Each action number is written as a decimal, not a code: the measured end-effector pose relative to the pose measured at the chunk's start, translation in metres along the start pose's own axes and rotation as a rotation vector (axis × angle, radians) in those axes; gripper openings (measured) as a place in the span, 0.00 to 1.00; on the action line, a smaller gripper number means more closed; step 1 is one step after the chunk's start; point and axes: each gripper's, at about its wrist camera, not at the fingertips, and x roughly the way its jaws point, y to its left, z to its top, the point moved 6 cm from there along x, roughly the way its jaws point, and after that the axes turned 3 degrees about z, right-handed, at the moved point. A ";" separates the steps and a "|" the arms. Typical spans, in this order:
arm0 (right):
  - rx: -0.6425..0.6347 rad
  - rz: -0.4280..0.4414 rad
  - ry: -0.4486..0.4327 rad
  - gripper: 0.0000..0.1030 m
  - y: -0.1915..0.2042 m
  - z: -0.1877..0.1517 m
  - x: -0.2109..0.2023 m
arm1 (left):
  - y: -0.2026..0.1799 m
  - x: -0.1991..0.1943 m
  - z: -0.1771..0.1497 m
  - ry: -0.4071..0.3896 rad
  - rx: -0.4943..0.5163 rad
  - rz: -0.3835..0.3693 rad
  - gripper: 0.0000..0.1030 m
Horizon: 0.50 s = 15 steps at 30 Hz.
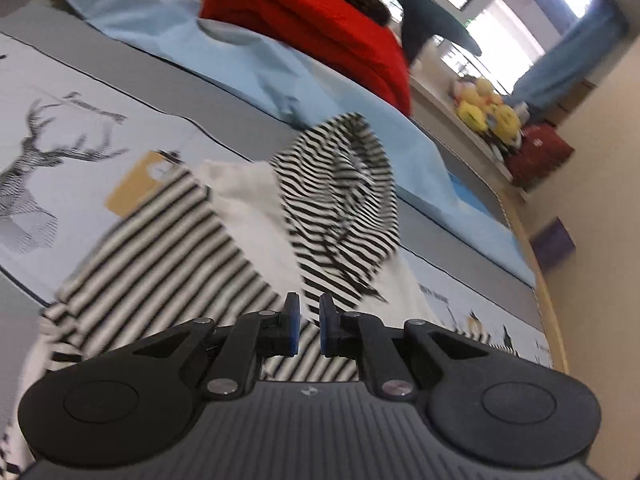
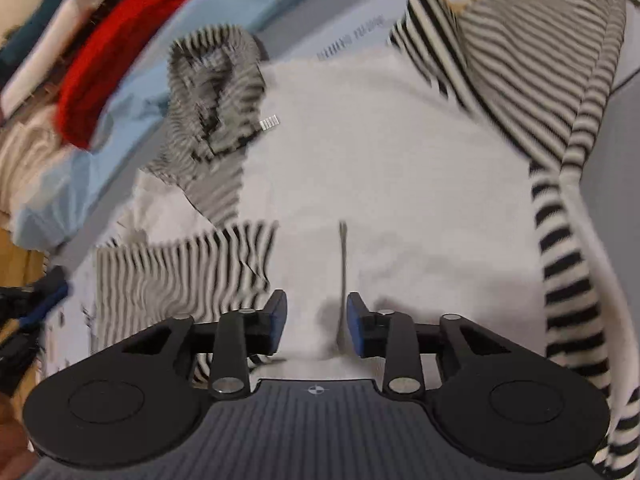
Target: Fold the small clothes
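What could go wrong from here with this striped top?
The striped sleeve is bunched and twisted on the white panel; folding now may trap that lump. The right gripper is open over a raised crease, so it may pinch only that ridge. The red knit and blue garment lie close and could snag.

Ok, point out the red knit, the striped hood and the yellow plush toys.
red knit (image 1: 320,28), left wrist view, on its folded top.
striped hood (image 1: 344,184), left wrist view, on its striped middle.
yellow plush toys (image 1: 486,114), left wrist view, on the yellow cluster.
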 end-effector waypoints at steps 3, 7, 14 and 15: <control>0.016 -0.048 0.045 0.36 0.000 -0.010 0.017 | 0.008 -0.006 0.005 -0.010 0.005 0.009 0.08; -0.049 -0.078 0.029 0.27 0.011 -0.017 0.021 | 0.011 -0.006 0.009 -0.023 0.009 0.027 0.08; -0.235 0.016 -0.101 0.03 0.049 -0.004 -0.003 | 0.038 -0.017 0.026 -0.086 -0.028 0.127 0.09; -0.256 0.038 -0.153 0.02 0.054 0.005 -0.015 | 0.042 -0.018 0.028 -0.089 -0.036 0.138 0.08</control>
